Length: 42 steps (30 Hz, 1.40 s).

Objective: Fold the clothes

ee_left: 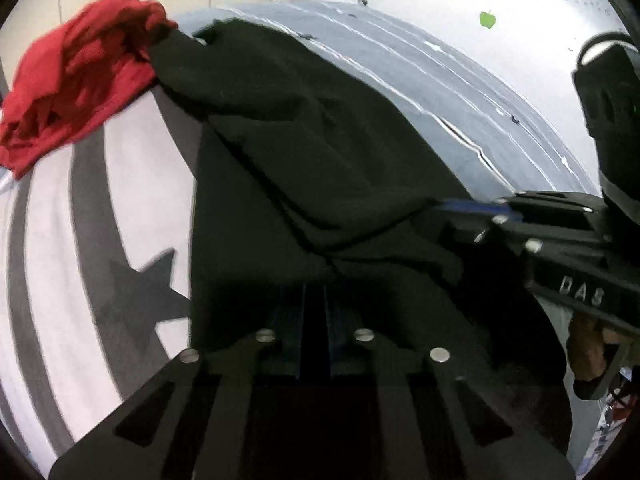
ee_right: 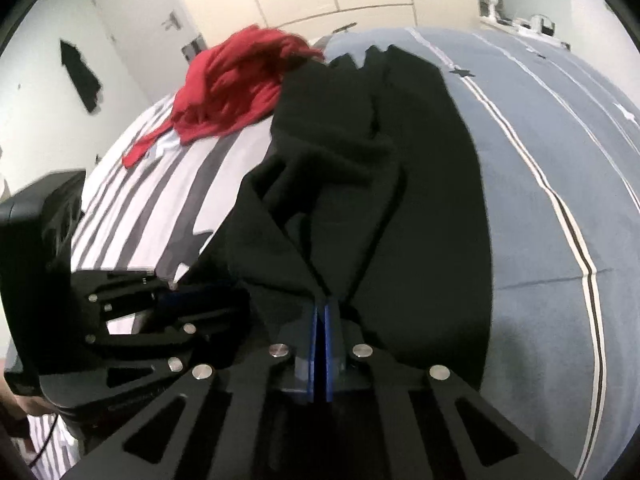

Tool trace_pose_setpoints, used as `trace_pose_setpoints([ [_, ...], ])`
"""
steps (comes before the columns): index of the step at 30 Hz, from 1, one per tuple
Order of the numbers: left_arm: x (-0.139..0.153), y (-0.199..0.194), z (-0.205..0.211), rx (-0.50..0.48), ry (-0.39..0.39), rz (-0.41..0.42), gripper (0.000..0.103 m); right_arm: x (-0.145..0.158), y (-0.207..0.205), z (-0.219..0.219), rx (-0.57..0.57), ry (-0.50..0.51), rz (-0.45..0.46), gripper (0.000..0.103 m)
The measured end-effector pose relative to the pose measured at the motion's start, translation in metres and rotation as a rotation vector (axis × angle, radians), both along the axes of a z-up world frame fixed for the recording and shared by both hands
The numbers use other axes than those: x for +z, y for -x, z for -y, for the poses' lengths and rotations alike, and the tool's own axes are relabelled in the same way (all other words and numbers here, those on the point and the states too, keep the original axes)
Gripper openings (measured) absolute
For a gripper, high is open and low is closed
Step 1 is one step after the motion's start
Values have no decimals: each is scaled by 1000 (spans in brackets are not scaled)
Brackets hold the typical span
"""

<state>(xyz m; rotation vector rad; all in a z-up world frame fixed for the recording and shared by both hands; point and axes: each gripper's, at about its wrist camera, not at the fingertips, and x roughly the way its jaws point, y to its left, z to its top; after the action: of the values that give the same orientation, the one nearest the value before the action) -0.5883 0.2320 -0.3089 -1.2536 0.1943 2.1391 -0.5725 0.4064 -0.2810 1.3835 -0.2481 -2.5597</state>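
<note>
Matt black cloth garment [ee_right: 400, 184], crumpled red fabric [ee_right: 236, 84] — on a smooth cotton-like bedcover [ee_right: 540, 140].

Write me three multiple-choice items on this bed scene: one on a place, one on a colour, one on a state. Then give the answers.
1. Where does the red garment lie?
A. At the far end of the black garment
B. Under the right tool
C. On the floor

2. What colour is the bedding to the right of the black garment in the right wrist view?
A. Green
B. Blue-grey with pale stripes
C. Yellow

3. How does the right tool stand?
A. Wide open, empty
B. Shut on the black garment
C. Shut on the red garment

Answers: 1 A, it lies bunched by the black cloth's far edge; 2 B, striped blue-grey shows there; 3 B, black cloth pinches between its blue pads.
</note>
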Motion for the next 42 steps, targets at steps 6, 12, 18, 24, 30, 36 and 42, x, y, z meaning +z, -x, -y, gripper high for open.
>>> trace_pose_setpoints([
  [6,28,11,36,189,-20,-92,4,35,-5,-66,-194,56,-106,2],
  [12,1,10,37,217,26,-20,2,-23,-9,-90,-210,13,67,2],
  [18,32,25,34,252,-61,-81,35,10,-6,-90,-196,-4,-9,35],
  [24,28,48,-4,136,-51,-61,57,32,22,-85,-150,-19,-71,46],
  [30,-1,63,-38,17,52,-21,35,4,62,-61,-40,-86,-22,46],
  [36,-14,70,-45,-4,49,-12,12,-20,95,-53,-32,-27,25,15],
  [42,40,68,-26,87,-103,-136,5,1,92,-77,-93,106,-43,7],
])
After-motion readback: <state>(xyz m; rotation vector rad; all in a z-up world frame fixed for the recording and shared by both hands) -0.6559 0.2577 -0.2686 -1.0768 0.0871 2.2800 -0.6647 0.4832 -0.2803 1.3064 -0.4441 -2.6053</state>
